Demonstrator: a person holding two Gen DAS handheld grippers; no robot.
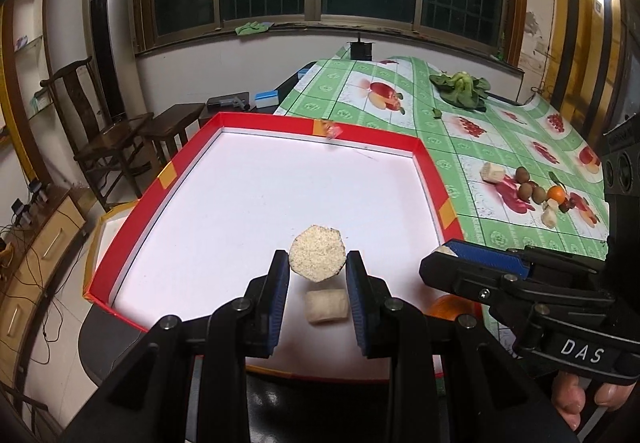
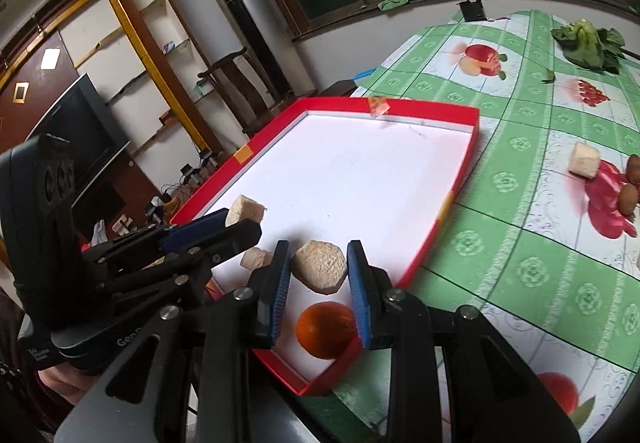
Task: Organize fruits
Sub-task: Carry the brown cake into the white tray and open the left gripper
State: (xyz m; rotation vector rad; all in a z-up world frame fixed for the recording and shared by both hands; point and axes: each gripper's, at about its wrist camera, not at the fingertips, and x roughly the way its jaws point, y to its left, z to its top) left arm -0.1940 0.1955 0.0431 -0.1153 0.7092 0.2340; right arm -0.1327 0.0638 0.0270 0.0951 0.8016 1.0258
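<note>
Left wrist view
Left claw: blue pads clamped on a pale chunk, one pad against each side, held above the tray floor.
Chunk look: cut face turned to the camera, grainy off-white, roughly eight-sided, with a thin tan rind along the lower edge.
Tray: red walls with orange tape patches, white floor, lying on the tabletop at its left end.
Small piece: cream, blocky, lying on the tray floor just below the held chunk.
Right claw: enters from the right over the tray's right wall; a bit of pale flesh shows at its tip.
Loose fruit: another pale piece, brown kiwis and an orange lie in a group on the green fruit-print cloth, well apart from the tray.
Greens: leafy bunch at the far end of the tabletop.

Right wrist view
Right claw: pads shut on a beige piece, touching both its sides; rough, spongy cut face, darker rim.
Tangerine: deep orange, smooth, in the tray's near corner, right below the held piece.
Left claw: grips its chunk over the tray's left side.
Small piece: on the white floor between the two claws.
Pale piece: on the cloth to the right, near the kiwis.
</note>
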